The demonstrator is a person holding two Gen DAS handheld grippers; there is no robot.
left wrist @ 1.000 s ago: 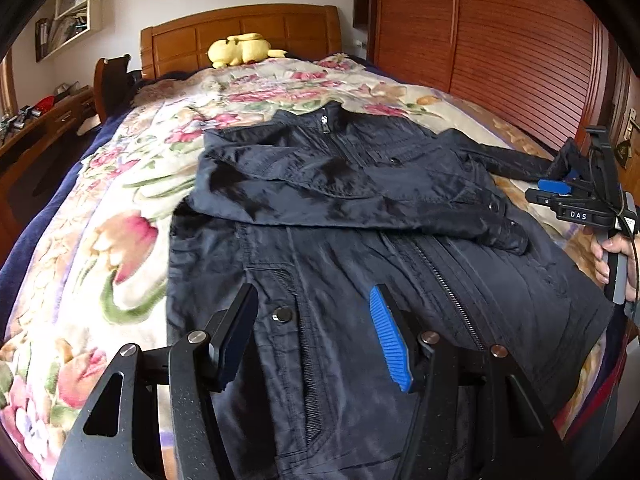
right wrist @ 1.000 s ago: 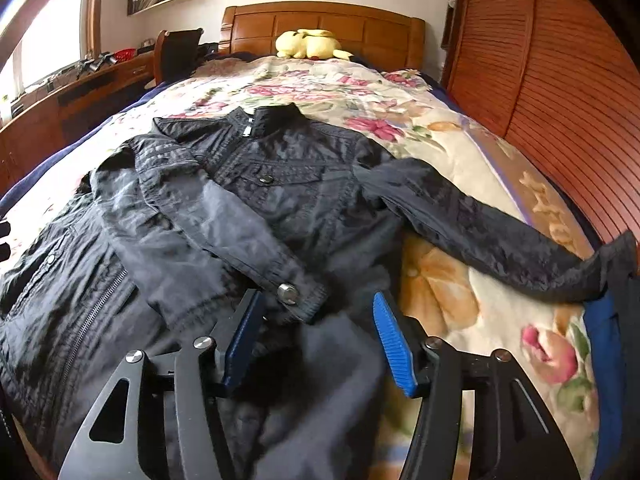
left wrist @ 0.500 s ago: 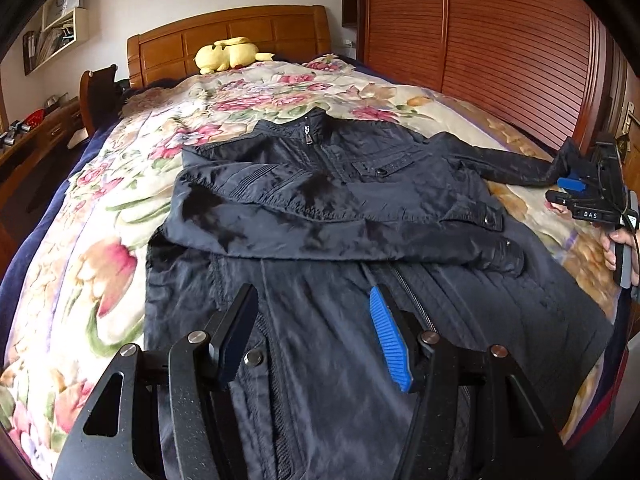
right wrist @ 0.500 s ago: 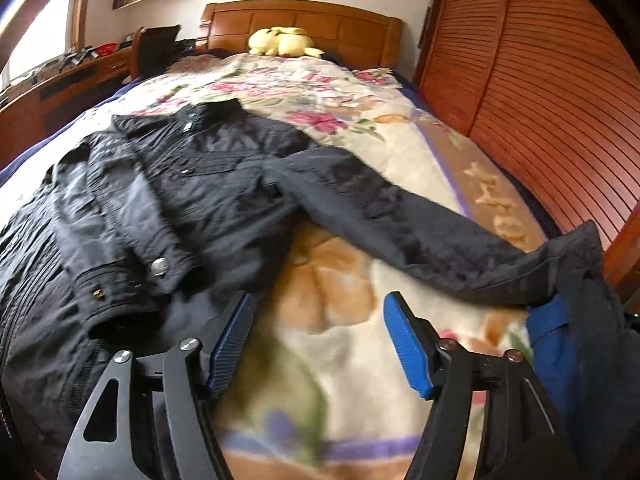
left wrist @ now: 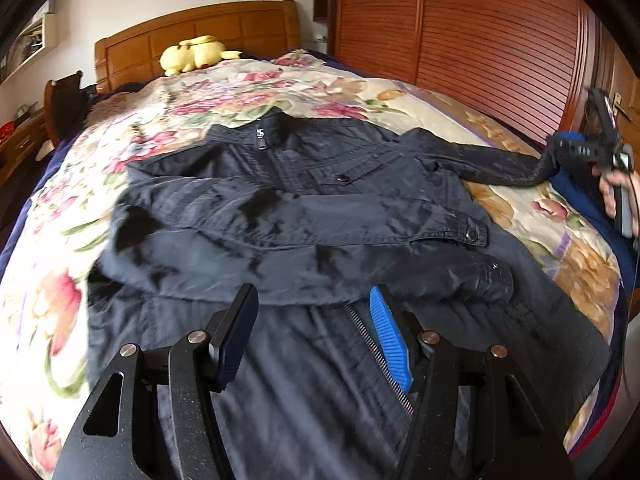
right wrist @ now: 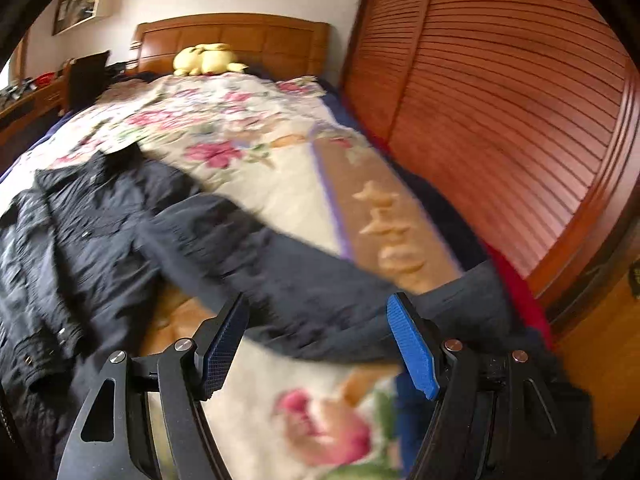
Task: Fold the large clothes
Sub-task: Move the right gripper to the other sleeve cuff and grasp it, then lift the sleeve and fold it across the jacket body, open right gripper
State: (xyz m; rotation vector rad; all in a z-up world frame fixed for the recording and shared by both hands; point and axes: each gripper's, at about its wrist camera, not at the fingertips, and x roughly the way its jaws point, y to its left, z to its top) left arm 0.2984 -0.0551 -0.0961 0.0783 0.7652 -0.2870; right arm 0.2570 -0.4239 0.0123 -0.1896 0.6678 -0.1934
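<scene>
A dark navy jacket [left wrist: 304,216] lies face up on the floral bedspread [left wrist: 200,96]. One sleeve [left wrist: 360,264] is folded across its chest. The other sleeve [right wrist: 320,284] stretches out toward the bed's right edge. My left gripper [left wrist: 312,332] is open and empty, above the jacket's lower front near the zipper. My right gripper [right wrist: 316,340] is open and empty, hovering just over the outstretched sleeve near its cuff; it also shows at the right edge of the left wrist view [left wrist: 592,152]. The right wrist view is blurred.
A yellow plush toy [left wrist: 192,54] lies by the wooden headboard [left wrist: 200,32]. A slatted wooden wardrobe [right wrist: 500,120] runs close along the bed's right side. A desk and dark chair [left wrist: 60,100] stand on the left.
My right gripper has swung right, from over the folded sleeve's cuff to over the outstretched sleeve. My left gripper has shifted right over the lower front. Both stay open.
</scene>
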